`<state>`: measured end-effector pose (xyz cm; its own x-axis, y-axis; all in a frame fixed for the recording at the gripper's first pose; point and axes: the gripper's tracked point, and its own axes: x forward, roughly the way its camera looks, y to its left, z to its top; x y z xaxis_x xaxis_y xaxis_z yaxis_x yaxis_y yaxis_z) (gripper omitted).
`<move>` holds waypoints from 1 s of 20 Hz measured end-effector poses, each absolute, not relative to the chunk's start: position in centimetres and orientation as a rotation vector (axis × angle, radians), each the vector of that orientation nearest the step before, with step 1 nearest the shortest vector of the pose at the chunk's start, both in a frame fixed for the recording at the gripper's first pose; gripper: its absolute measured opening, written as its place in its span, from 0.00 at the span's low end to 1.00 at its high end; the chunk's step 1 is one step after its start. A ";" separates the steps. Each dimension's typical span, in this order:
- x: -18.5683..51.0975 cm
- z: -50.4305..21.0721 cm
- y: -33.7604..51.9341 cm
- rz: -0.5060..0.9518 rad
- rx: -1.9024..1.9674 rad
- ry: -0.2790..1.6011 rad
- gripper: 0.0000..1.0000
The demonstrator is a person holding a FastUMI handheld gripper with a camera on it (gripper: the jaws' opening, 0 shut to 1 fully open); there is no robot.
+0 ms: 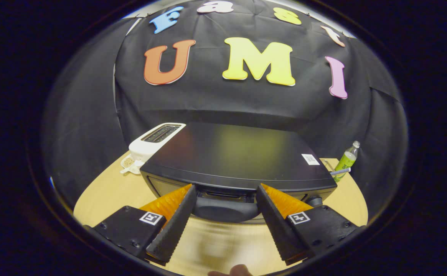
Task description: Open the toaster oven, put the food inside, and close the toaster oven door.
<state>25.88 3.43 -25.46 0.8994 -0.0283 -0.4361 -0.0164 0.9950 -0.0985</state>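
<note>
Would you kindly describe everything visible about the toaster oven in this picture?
The toaster oven is a black box with a smooth, faintly glossy top bearing a small white sticker near one back corner. It stands upright on the wooden table, door apparently shut, its dark rounded handle lying between the open tongs, whose fingers flank it without clearly pressing. A white toaster stands close beside it.

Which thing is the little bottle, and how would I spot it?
Start at the big black toaster oven ahead of the open gripper. Past its far corner, opposite the white toaster, stands a green bottle by the black cloth. It alone is green, with a pale cap.
</note>
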 end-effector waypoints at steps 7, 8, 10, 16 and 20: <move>24.7 -26.0 3.5 0.021 -0.124 0.448 1.00; 24.0 -26.2 3.6 0.025 -0.136 0.449 1.00; 22.4 -26.7 3.8 0.035 -0.175 0.450 1.00; 17.5 -30.7 3.9 0.037 -0.320 0.480 1.00; 15.1 -33.8 3.7 0.057 -0.256 0.555 1.00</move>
